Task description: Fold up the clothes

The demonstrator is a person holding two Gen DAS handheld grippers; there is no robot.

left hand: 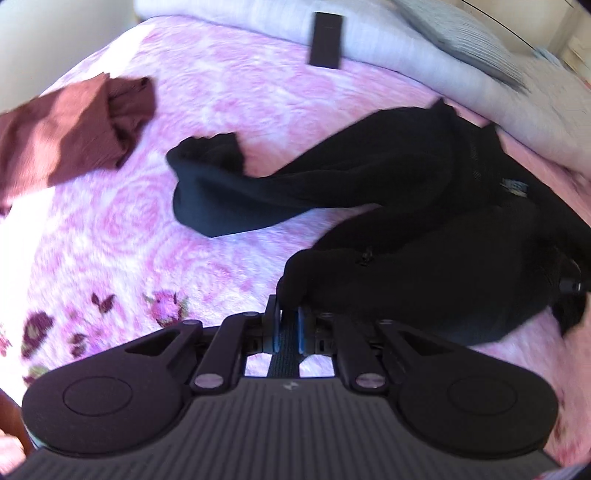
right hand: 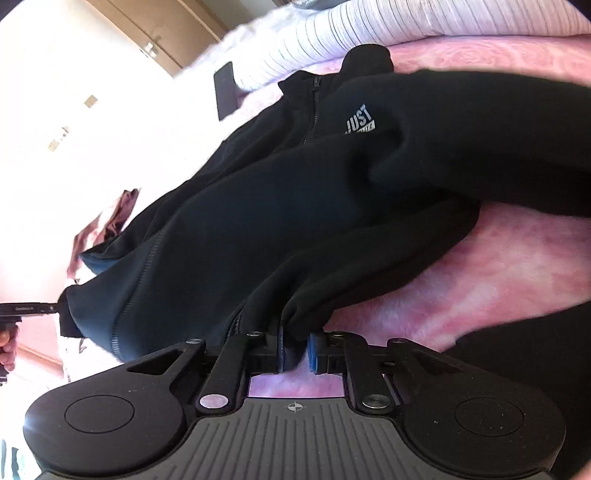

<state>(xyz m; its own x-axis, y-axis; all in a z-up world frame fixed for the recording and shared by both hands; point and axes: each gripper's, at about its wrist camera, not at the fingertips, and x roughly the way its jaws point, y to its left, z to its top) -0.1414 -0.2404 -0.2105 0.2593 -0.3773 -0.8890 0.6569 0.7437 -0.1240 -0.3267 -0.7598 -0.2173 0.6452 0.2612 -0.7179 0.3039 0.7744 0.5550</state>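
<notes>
A black zip jacket (left hand: 424,266) lies crumpled on the pink floral blanket (left hand: 221,92), one sleeve (left hand: 229,192) stretched to the left. My left gripper (left hand: 288,314) is shut on a fold of its edge. In the right wrist view the jacket (right hand: 295,206) hangs spread out, with a white "JUST" logo (right hand: 360,120) near the zip. My right gripper (right hand: 295,339) is shut on a bunched fold of its lower edge. The left gripper (right hand: 29,308) shows at the far left, pinching another corner, with a hand (right hand: 7,347) behind it.
A maroon garment (left hand: 66,136) lies rumpled at the blanket's upper left. A flat black rectangular object (left hand: 325,40) rests on the pale striped bedding (left hand: 461,33) at the far side. Wooden doors (right hand: 147,29) stand beyond the bed.
</notes>
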